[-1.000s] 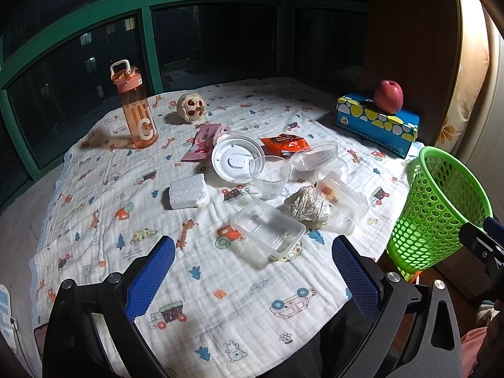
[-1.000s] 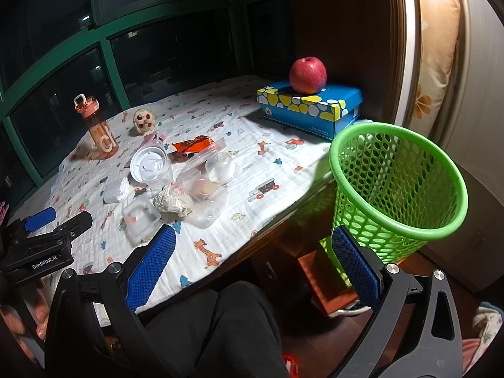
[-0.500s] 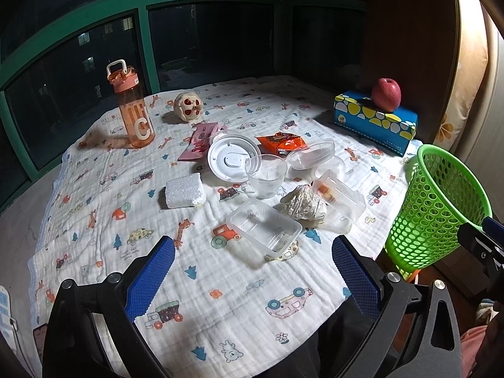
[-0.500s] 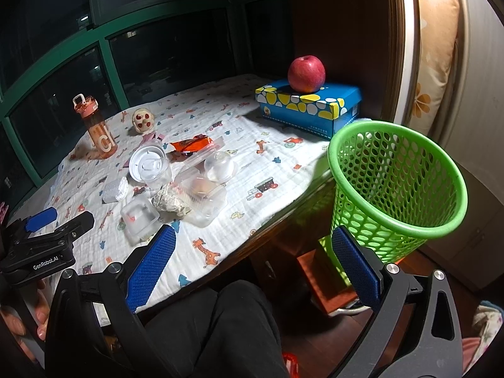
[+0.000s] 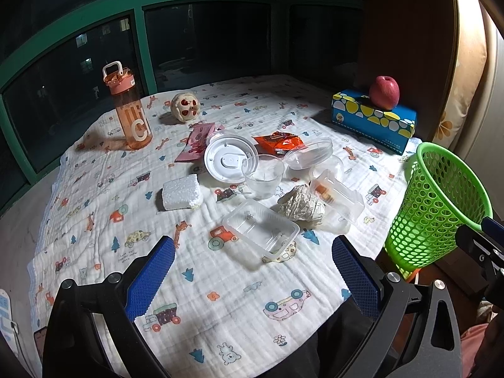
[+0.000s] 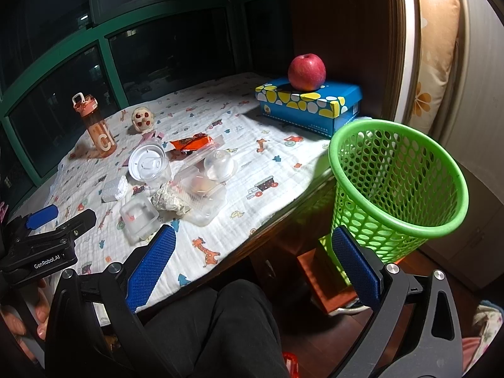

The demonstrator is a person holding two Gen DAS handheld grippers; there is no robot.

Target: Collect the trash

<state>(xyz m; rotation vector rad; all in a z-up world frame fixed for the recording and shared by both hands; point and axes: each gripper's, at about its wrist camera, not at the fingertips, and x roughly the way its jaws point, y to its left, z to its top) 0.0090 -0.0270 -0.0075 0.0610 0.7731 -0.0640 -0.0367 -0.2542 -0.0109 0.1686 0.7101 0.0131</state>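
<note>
Showing: a seated person's two handheld grippers poised over a table spread with a printed cloth point(image 5: 94, 220), nothing grasped yet.
Left gripper point(image 5: 252, 267): jaws spread wide and empty, aimed at the clear rectangular tray point(image 5: 260, 228), the nearest piece of litter, probably the first pick.
Right gripper point(image 6: 253, 260): jaws likewise wide apart and holding nothing, hanging off the table edge beside the basket, likely so it can serve the drop-off side.
Trash cluster: mid-table, tightly grouped; white round lid point(image 5: 230, 159) leaning against a clear cup point(image 5: 264, 176), crumpled paper ball point(image 5: 300, 204) touching a clear hinged box point(image 5: 338, 195), orange snack wrapper point(image 5: 278, 141), pink wrapper point(image 5: 197, 141), white foam block point(image 5: 181, 192) a little apart to the left.
Green mesh basket point(image 6: 397, 182): standing off the table's right edge, tilted with its mouth toward the table, apparently to receive the litter.
Keepers, by judgement: orange water bottle point(image 5: 129, 107) upright, apple point(image 5: 384, 92) resting on a blue patterned box point(image 5: 371, 119), and a small round spotted ornament point(image 5: 185, 107), all set well back from the cluster.
Risk: thin clear plastics may flex or slip under a pinch.
</note>
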